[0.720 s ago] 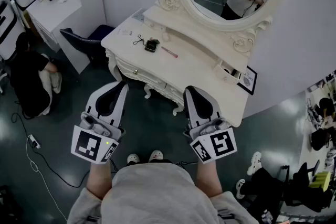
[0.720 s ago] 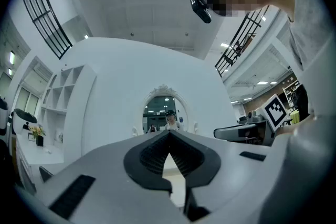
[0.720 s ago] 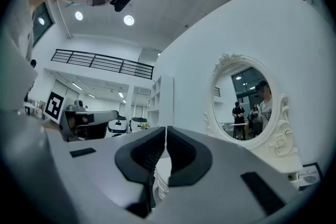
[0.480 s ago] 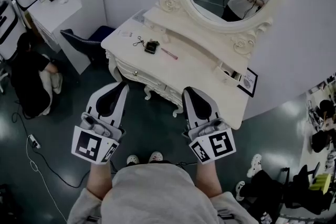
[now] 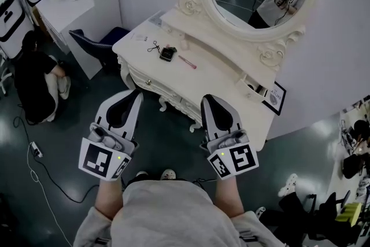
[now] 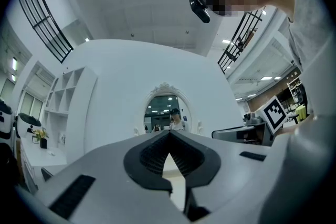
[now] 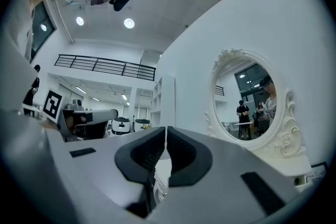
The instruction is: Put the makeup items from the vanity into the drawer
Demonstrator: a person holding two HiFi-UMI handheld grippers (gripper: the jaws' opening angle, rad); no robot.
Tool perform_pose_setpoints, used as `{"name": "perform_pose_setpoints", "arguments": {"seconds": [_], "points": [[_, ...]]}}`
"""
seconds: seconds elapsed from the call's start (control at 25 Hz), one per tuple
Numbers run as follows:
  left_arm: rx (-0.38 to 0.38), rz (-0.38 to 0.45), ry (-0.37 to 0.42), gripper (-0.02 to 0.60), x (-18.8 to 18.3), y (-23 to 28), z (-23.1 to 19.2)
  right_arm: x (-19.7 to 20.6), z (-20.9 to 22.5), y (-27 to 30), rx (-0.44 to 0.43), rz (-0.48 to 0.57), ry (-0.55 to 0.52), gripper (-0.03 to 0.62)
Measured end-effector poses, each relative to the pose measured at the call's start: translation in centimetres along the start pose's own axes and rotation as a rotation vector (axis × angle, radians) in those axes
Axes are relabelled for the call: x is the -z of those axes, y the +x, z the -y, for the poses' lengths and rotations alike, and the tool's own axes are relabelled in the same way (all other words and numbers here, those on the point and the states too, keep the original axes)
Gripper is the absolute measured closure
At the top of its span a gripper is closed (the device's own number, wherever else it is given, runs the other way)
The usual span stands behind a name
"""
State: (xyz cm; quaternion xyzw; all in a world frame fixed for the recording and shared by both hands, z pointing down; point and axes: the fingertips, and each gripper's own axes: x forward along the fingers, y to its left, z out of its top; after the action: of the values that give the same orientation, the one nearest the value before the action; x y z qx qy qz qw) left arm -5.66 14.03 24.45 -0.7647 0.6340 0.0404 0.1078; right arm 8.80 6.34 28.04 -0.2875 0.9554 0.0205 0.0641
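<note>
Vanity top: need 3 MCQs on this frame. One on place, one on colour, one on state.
1. Where is the black compact?
A. in an open drawer
B. on the vanity top
C. on the floor

2. What colour is the slim stick beside it?
A. green
B. pink
C. blue

3. How are the left gripper and right gripper?
A. both shut, empty
B. left shut on the compact
C. both wide open

Key:
1 B, it lies on the white top.
2 B, it reads pink against the top.
3 A, each gripper view shows jaw tips together with nothing between.
</note>
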Motion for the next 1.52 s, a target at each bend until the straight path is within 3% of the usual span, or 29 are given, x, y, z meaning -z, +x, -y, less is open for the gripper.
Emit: {"name": "perform_pose_setpoints", "arguments": {"seconds": [0.24,0.52,0.84,1.04,1.52], "points": [[-0.03,0.017,0.003,0.568,-0.2,0.7,0.4,0.5,0.6,0.4,-0.037,-0.007,0.017,0.569],[-0.013,0.007,0.005,0.568,0.6,2.4,-0.5,1.1,1.4,2.2,-0.038,-0.011,0.033,0.569],[0.037,-0.022,-0.003,0.569,2.5,5.2,-4.9,1.6,2.5,6.9,0.01,-0.006,0.03,0.569],[0.061,0.03,-0.008,0.568,2.1,7.5,-8.3,2.0,2.8,10.4,0.049,-0.001,0.026,0.569],[0.146,0.027,-0.037,0.568,4.5,10.9,-15.0,3.8,2.6,17.1,0.127,-0.017,0.027,0.568]]}}
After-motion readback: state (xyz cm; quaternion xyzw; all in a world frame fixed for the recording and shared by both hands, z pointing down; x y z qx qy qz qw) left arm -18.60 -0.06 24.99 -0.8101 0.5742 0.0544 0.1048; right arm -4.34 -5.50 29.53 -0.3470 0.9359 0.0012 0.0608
